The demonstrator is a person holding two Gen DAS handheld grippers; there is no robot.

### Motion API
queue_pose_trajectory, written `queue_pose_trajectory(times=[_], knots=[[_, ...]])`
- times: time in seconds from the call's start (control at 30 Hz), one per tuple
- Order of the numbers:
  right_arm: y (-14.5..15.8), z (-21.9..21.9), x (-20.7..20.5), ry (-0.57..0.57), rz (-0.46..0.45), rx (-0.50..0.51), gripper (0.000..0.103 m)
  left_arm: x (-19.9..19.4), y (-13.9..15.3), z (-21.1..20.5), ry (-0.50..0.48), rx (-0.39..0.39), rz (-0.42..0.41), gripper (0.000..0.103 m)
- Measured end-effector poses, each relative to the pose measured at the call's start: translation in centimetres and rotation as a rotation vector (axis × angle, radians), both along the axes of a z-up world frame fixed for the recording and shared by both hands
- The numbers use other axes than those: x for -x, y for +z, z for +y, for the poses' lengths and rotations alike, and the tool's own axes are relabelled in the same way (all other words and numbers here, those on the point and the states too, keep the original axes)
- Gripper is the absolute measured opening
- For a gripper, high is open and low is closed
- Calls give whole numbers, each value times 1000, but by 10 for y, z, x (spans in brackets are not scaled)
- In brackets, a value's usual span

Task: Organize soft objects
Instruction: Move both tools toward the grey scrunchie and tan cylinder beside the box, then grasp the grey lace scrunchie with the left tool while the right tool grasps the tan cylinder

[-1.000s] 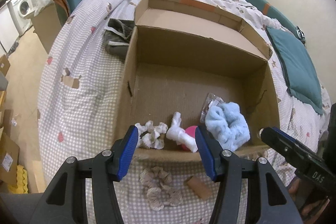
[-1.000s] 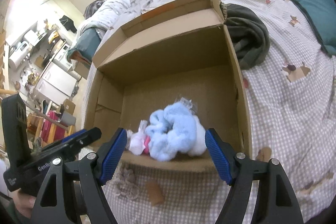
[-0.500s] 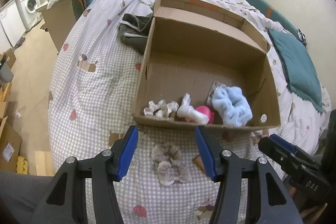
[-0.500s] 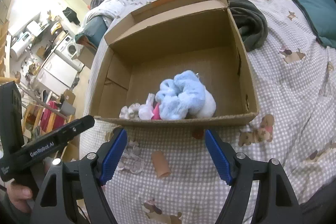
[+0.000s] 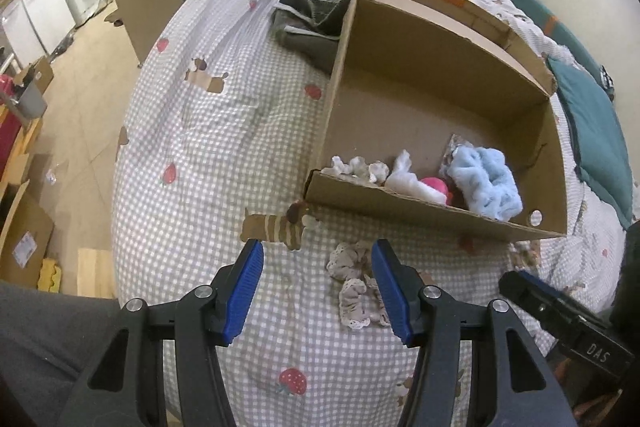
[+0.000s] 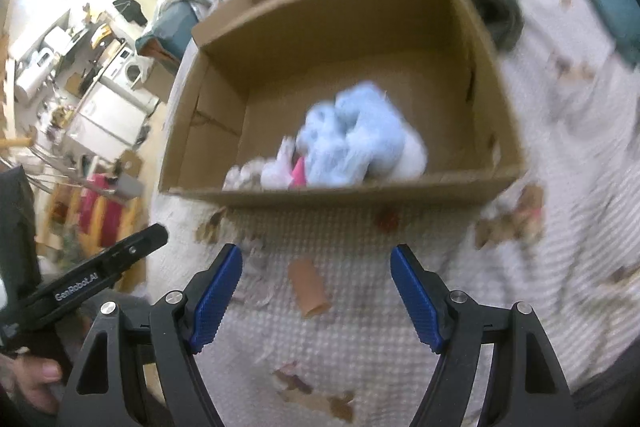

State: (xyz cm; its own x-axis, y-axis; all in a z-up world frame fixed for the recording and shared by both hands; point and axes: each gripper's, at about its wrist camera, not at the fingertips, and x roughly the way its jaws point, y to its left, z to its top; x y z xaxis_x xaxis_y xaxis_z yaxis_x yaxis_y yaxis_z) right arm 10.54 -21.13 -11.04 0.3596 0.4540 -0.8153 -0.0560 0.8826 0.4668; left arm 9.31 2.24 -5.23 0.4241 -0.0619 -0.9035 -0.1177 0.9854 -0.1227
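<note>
- Left wrist view: left tongs wide open, nothing held, hovering over the checkered bedspread.
- Beige lace scrunchie lies on the bedspread just outside the cardboard box, right beside the right-hand blue pad; not gripped.
- Box sits open on the bed, near wall low.
- Inside, along the near wall, left to right: cream ruffled scrunchie, white fluffy piece, pink item, light blue fluffy scrunchie.
- Clear plastic wrapper behind the blue scrunchie.
- Dark garment on the bed touching the box's far left corner.
- Teal pillow well right of the box.
- Right tongs seen partly at lower right edge.
- Right wrist view: blurred. Right tongs wide open, holding nothing, above the bedspread in front of the box.
- Small brown cardboard tube on the bedspread between the pads, untouched.
- Light blue scrunchie in the box against the near wall, white piece and pink item to its left.
- Left tongs' black body at left edge; cannot tell its opening from here.
</note>
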Motion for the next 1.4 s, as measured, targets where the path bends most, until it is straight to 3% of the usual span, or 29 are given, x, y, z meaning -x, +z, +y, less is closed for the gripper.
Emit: queue_pose_trajectory(times=[0.23, 0.4, 0.47, 0.7, 0.97, 1.17, 1.4], knots=[[-15, 0, -3, -11, 58, 7, 81, -4, -9, 10, 63, 24, 50, 53], [-24, 25, -5, 79, 62, 95, 78, -6, -16, 19, 115, 68, 93, 53], [-26, 41, -5, 137, 51, 132, 67, -7, -19, 19, 118, 73, 105, 53], [-46, 74, -2, 256, 76, 247, 49, -8, -21, 12, 97, 61, 115, 53], [-48, 77, 4, 275, 65, 258, 9, -9, -29, 3, 67, 37, 135, 53], [-30, 76, 14, 254, 17, 216, 7, -11, -51, -15, -9, 34, 215, 53], [-9, 42, 18, 142, -20, 160, 7, -14, -72, -45, -88, 3, 270, 53]])
